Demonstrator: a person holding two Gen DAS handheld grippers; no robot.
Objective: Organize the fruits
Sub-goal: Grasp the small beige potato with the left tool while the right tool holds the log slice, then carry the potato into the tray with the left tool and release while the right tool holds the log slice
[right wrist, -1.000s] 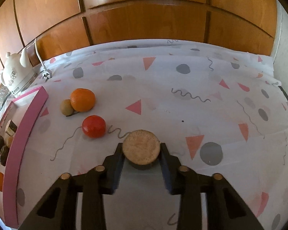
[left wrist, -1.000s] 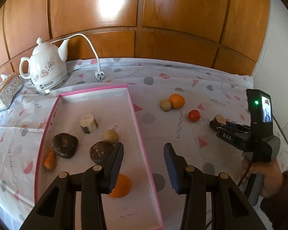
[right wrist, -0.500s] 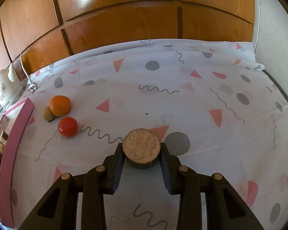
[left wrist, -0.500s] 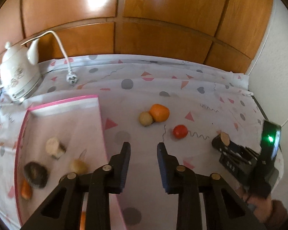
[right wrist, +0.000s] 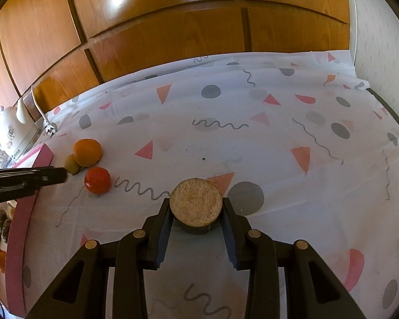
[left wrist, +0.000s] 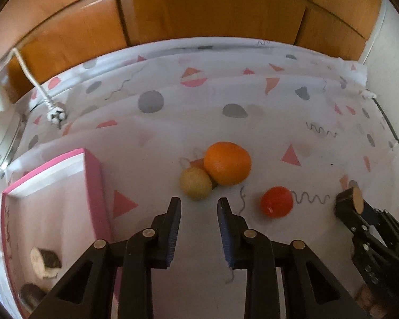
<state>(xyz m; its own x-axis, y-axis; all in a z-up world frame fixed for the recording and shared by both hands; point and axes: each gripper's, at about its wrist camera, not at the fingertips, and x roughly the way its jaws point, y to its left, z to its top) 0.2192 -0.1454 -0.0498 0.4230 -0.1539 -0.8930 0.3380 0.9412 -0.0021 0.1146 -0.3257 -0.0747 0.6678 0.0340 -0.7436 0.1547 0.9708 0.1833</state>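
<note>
Left gripper (left wrist: 199, 210): jaws apart, empty, just short of the yellow-green fruit (left wrist: 195, 183).
Right gripper (right wrist: 196, 216): clamped on the cut-faced brown round piece (right wrist: 196, 202), above the counter (right wrist: 279, 138).
Risk: closing could nudge that fruit against the touching orange (left wrist: 227, 163), rolling both.
Loose on counter: three, counting the red fruit (left wrist: 276, 201).
Pink tray (left wrist: 94, 186): one; two items show inside.

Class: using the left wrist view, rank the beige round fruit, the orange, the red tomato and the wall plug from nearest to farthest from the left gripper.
1. Beige round fruit: just ahead of the left gripper.
2. Orange: behind it, slightly right.
3. Red tomato: off right; close to the orange's rank.
4. Wall plug: far left.
</note>
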